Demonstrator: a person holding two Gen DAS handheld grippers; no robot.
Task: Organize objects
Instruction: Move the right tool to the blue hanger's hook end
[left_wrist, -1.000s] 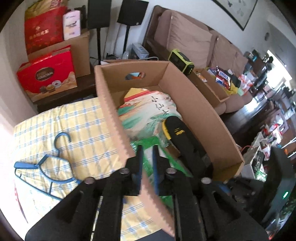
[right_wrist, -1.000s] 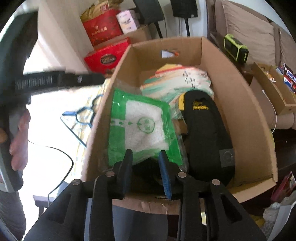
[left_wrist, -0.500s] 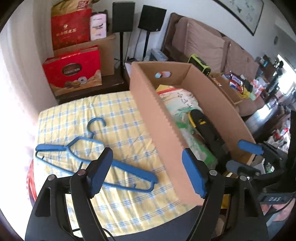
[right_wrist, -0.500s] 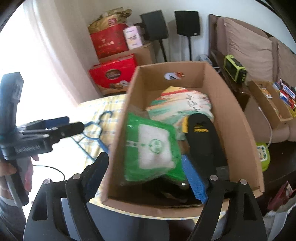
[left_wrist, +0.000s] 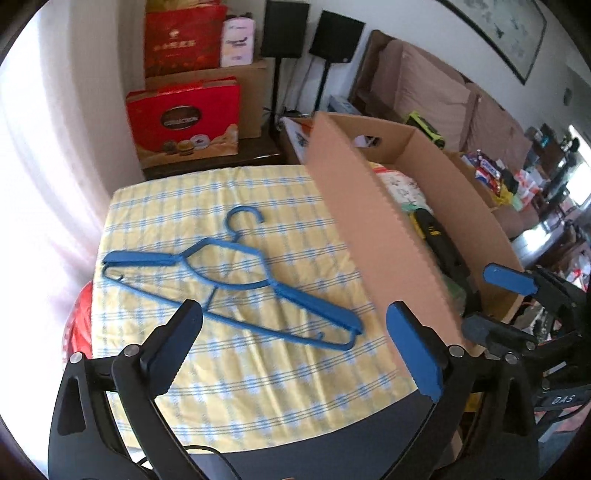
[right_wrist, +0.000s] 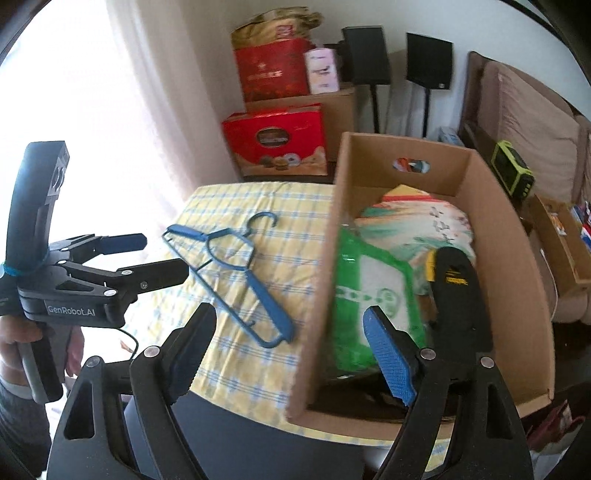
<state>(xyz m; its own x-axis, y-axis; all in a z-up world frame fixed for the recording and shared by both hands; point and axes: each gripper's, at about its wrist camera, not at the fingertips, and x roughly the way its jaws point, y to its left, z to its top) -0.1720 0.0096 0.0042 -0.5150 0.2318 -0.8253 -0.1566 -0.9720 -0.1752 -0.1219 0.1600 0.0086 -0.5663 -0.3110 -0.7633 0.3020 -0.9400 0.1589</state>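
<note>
Left tongs (left_wrist: 295, 343): jaws opening, already spread wide, nothing between them. Blue hanger (left_wrist: 236, 284) lies flat on the yellow checked cloth of the desk (left_wrist: 258, 387), just past the tips at 12 o'clock in the left wrist view, hook end at 12, long bar running 10 to 4. Not touching either finger.

Right tongs (right_wrist: 291, 350): spread, empty. They straddle the near left wall of the cardboard box (right_wrist: 517, 280): left finger outside over the cloth, right finger over the box interior. In the right wrist view the hanger sits at 11 o'clock from these tongs, beside the box wall, apart from it.

Box stands on the desk to the right of the hanger. Inside: green packet (right_wrist: 373, 295), black-and-yellow case (right_wrist: 458, 295), printed bag (right_wrist: 413, 221) at the far end.

Left tongs also show in the right wrist view at 9 o'clock, held by a hand (right_wrist: 22, 332), tips just short of the hanger's left end.
</note>
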